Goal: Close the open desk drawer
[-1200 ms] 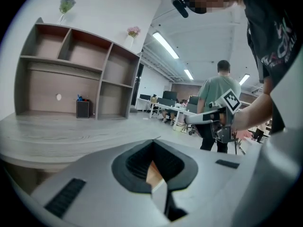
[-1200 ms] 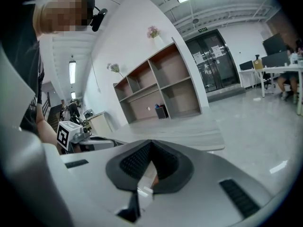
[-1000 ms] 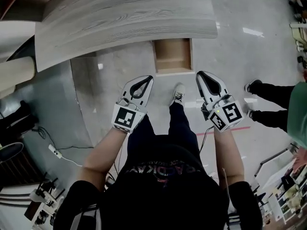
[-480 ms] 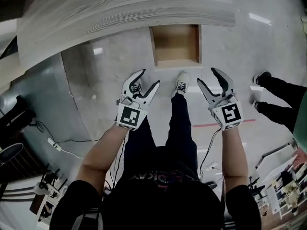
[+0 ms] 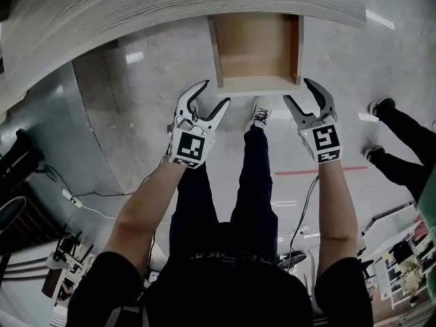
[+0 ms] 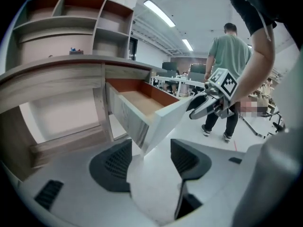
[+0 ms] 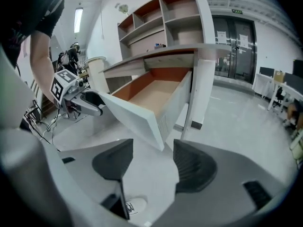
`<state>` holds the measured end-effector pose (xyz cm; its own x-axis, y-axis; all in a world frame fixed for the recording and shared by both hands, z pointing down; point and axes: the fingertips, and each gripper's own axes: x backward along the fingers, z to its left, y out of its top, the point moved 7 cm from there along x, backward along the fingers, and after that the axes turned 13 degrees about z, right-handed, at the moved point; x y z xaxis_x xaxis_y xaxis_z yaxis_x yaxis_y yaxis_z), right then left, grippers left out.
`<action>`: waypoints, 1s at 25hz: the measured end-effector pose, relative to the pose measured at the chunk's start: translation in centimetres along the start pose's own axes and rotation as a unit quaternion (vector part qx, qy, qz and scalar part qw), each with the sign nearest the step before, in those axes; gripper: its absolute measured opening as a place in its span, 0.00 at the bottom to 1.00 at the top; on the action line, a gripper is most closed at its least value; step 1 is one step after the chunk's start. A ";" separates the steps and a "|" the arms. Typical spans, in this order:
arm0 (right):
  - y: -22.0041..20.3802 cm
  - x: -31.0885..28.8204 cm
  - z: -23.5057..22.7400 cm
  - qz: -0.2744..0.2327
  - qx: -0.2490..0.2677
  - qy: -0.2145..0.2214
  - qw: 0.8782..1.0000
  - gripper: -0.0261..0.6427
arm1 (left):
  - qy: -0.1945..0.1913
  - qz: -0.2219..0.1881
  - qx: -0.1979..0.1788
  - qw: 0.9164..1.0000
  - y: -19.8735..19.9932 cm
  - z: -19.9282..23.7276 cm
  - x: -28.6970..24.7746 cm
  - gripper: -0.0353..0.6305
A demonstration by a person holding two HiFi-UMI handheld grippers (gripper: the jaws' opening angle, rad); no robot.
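The open wooden drawer [image 5: 257, 50] sticks out from under the grey desk top [image 5: 170, 5], and I see nothing inside it. My left gripper [image 5: 215, 94] hangs at the left end of the white drawer front [image 5: 259, 87], its jaws opening with nothing gripped. The right gripper [image 5: 298, 90] stands at the right end, jaws opening too and empty. In the left gripper view the drawer's [image 6: 142, 108] front corner shows just beyond the left gripper [image 6: 150, 150]. In the right gripper view the drawer's [image 7: 151, 96] other corner sits ahead of the right gripper [image 7: 151, 157]. I cannot tell if either touches.
A person in a green shirt [image 6: 229, 51] and dark trousers [image 5: 402, 138] stands on the right. My own shoe [image 5: 257, 114] is on the floor below the drawer front. Cables [image 5: 75, 199] run over the floor at the left. Open shelves [image 6: 71, 18] rise above the desk.
Both grippers went from shut to wide open. They sank and came forward to the two ends of the drawer front, which now looks closer and larger.
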<state>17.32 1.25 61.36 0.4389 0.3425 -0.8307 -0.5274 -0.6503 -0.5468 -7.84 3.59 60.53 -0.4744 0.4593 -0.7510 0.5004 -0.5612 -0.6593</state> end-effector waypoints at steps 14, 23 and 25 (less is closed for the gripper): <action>1.2 -4.2 -1.1 -0.002 0.015 0.004 1.000 0.41 | 0.005 -0.026 -0.001 1.000 0.9 1.2 -2.9 0.42; 1.5 -2.3 -0.4 -0.013 -0.010 -0.001 1.000 0.37 | 0.005 -0.030 0.021 0.999 1.8 0.7 -1.3 0.35; 1.8 -1.4 -0.2 -0.023 -0.018 -0.003 1.000 0.37 | 0.006 -0.036 0.030 0.999 2.4 0.6 -0.6 0.35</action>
<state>15.87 -0.58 61.55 0.4574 0.3769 -0.8054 -0.4806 -0.6573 -0.5805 -6.78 1.50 59.44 -0.4995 0.5080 -0.7017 0.4206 -0.5659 -0.7091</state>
